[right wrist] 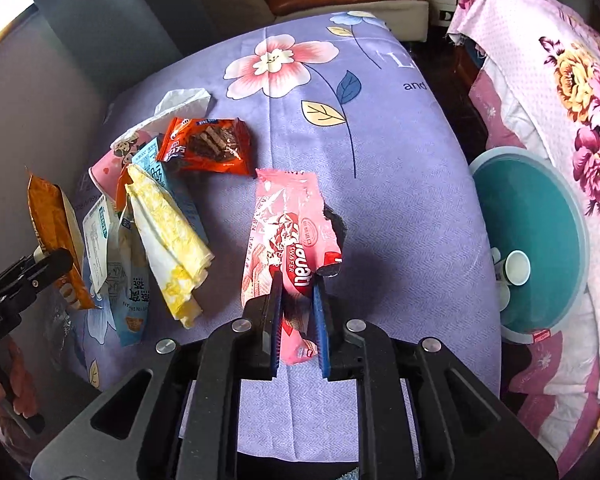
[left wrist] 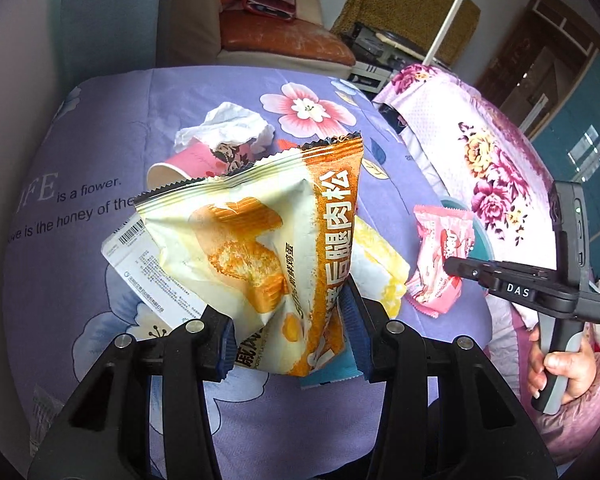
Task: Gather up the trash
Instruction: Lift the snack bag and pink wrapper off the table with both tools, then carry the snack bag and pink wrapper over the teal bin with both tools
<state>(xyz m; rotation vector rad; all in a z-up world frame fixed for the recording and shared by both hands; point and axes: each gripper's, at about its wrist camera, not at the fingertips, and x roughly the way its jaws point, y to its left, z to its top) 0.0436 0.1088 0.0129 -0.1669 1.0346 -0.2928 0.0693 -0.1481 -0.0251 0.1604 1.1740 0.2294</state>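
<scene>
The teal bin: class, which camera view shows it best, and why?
The right wrist view: the teal bin shows its whole open mouth beside the table. In the left wrist view only a sliver of its rim peeks from behind the pink wafer wrapper.

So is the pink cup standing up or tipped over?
Tipped over. The pink cup lies on its side on the purple cloth, its open mouth facing sideways, with a crumpled tissue behind it.
</scene>
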